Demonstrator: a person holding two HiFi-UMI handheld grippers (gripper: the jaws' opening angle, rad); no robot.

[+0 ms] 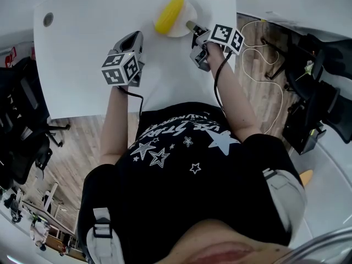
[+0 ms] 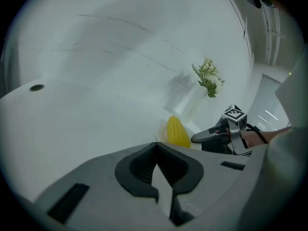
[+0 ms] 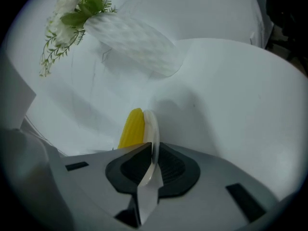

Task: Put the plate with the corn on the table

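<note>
Head view: one white table point(image 1: 82, 48) bears one pale plate point(image 1: 190, 14) near its far edge, with one yellow corn point(image 1: 169, 14) cob lying on it. The right gripper point(image 1: 191, 26) meets the near rim of the plate, and the left gripper point(image 1: 133, 37) hovers over bare tabletop, well apart from the plate. Each of the two grippers carries one marker cube point(image 1: 120, 67) of black-and-white squares without letters. The person's black shirt point(image 1: 181, 142) shows white stars and white lettering, too distorted to read. One round grommet point(image 1: 48, 19) sits in the table's left corner, and a pale cable point(image 1: 264, 54) loops on the floor at the right. Left gripper view: the jaws are pressed together with nothing between them. Beyond them stand the plate with the corn, the right gripper at its rim, and one white vase point(image 2: 192, 107) of white flowers point(image 2: 208, 78). Right gripper view: the jaws pinch the plate's rim, which runs edge-on between the pads, and the corn lies on the plate's left face. The vase stands behind. Whether the plate's underside touches the table cannot be told.
</note>
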